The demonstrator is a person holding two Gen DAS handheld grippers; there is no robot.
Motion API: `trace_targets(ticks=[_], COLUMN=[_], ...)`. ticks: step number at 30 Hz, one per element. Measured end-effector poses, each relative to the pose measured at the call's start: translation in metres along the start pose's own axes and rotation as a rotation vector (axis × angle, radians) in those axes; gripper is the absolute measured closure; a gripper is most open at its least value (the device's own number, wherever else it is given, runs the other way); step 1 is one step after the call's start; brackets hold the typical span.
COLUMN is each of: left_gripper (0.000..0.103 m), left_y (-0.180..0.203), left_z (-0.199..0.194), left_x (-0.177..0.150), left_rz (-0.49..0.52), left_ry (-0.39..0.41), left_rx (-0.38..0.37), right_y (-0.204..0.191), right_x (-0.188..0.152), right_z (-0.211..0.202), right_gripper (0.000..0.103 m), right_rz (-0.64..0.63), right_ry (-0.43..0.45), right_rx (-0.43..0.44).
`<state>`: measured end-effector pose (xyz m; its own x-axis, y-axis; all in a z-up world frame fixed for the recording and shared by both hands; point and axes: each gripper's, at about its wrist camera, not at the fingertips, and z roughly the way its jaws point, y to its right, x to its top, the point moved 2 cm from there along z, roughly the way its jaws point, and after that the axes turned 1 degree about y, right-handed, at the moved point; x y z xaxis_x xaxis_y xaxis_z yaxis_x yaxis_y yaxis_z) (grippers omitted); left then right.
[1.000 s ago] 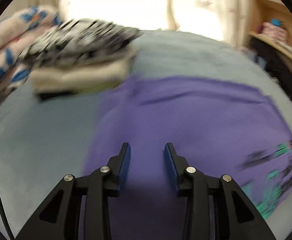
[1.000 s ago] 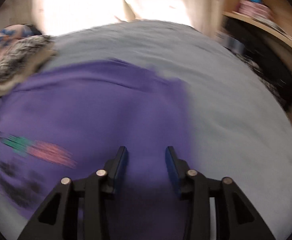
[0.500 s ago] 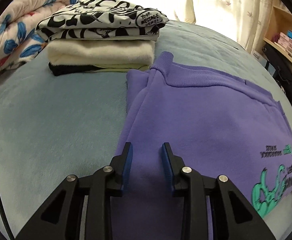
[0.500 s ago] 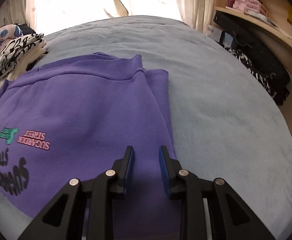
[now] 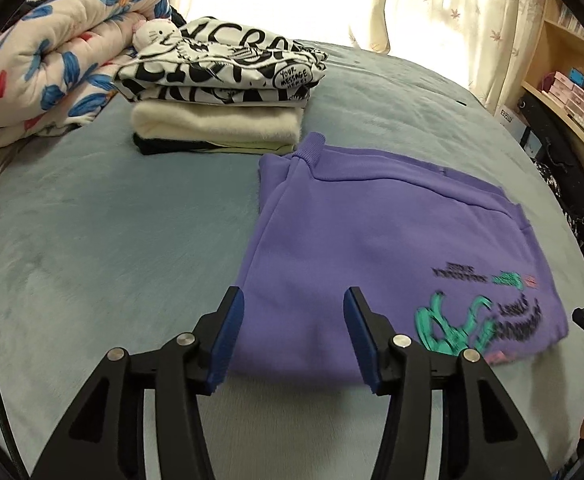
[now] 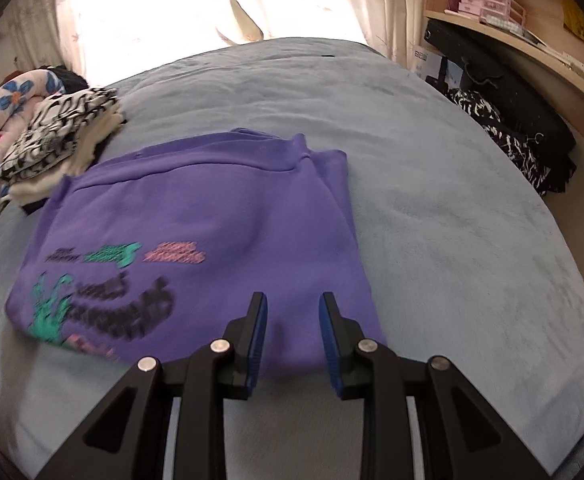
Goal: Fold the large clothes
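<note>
Left gripper (image 5: 293,330): the jaws are spread wide and have just been opening; nothing is gripped, and the blue pads (image 5: 228,334) are seen clear of the cloth, above the near edge of the garment.
Right gripper (image 6: 293,338): the jaws are held narrower but parted, with a gap between the pads (image 6: 258,340); no cloth is pinched, and the garment's near right corner is seen beyond the tips.
Purple sweatshirt (image 5: 371,248): it is laid folded and flat on the bed directly ahead of both grippers, released; the ribbed collar is turned to the far side, and the green, pink and black print lies towards the near edge, between the two tools. The lettering is blurred and cannot be read.
Bed cover (image 5: 92,240): a grey-blue plush surface is spread under everything, bare to the left of the left gripper and to the right of the right one.
Folded pile (image 5: 220,100): a black-and-white printed top, a cream fleece and darker pieces below are stacked ahead and to the left, just beside the sweatshirt's collar corner.
Floral quilt (image 5: 52,72): it is rolled up further left, beside the pile.
Plush cat toy (image 5: 158,36): what appears to be a small white toy is set on the pile's far left edge.
</note>
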<state>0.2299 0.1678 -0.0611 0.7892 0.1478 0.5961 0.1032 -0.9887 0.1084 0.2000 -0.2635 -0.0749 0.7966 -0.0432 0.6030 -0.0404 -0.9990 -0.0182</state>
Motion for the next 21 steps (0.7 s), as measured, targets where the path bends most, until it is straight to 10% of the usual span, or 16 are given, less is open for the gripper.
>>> trace_targets(ticks=[21], left_gripper=[0.041], left_y=[0.004], left_z=[-0.085], left_x=[-0.062], left_rz=[-0.054], left_ry=[-0.03], left_rx=[-0.139], right_y=[-0.075], right_x=[-0.047], right_z=[-0.114], right_gripper=[0.057], right_rz=[-0.048], right_ry=[0.248], right_rx=[0.087])
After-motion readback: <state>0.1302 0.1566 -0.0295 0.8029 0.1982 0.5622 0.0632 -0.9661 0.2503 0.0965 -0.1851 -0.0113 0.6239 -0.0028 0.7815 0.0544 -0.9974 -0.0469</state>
